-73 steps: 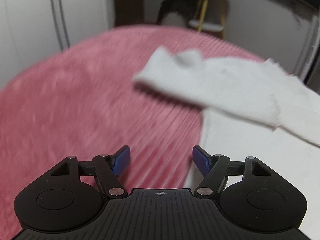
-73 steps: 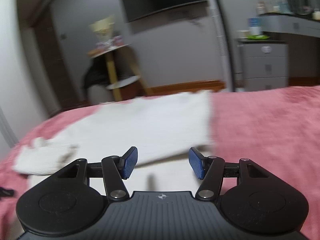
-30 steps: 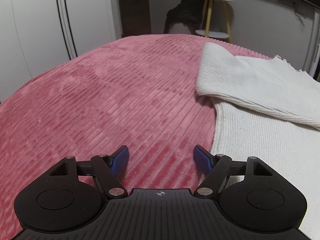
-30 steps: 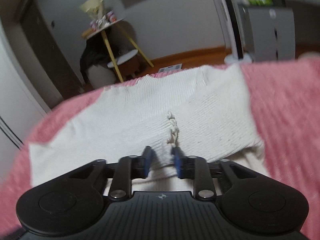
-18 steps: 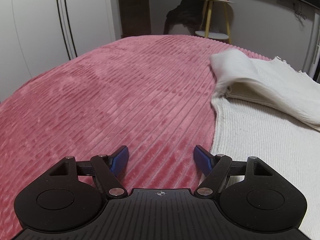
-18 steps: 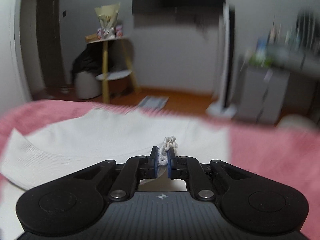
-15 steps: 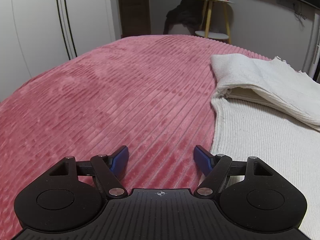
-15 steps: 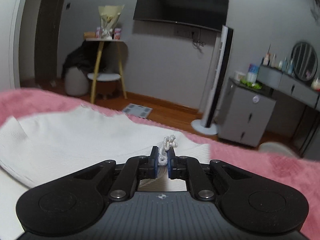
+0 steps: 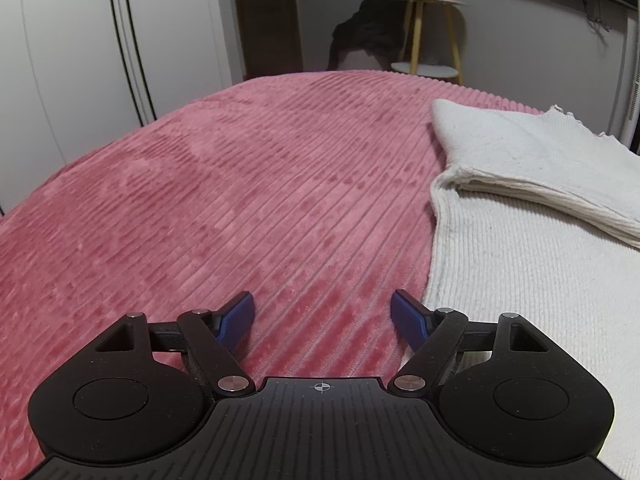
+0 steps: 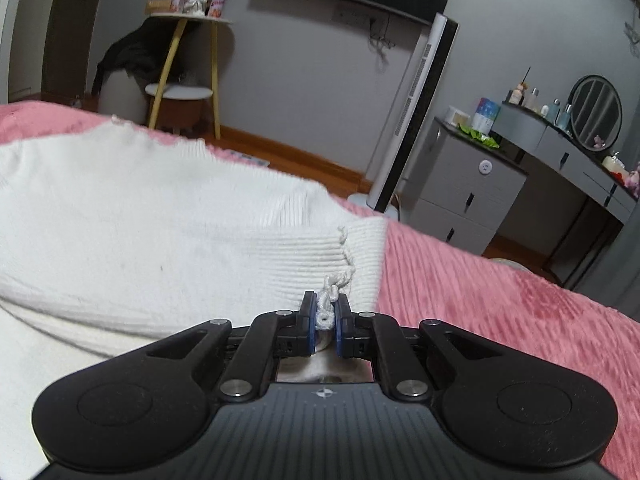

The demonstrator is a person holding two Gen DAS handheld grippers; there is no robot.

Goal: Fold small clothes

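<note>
Here the right claw (image 10: 325, 312) was clamped on the sweater's (image 10: 160, 216) frilly cuff, lower centre. Left claw (image 9: 322, 314) was opening, nothing between, over the pink bedspread (image 9: 240, 200); sweater at right.

We see sweater (image 9: 540, 280) at right of left-wrist frame, on bedspread (image 9: 240, 200) filling centre and left. Side table (image 9: 432, 32) upper centre, behind bed. In right-wrist frame, sweater (image 10: 140, 220) left, dresser (image 10: 472, 192) upper right.
</note>
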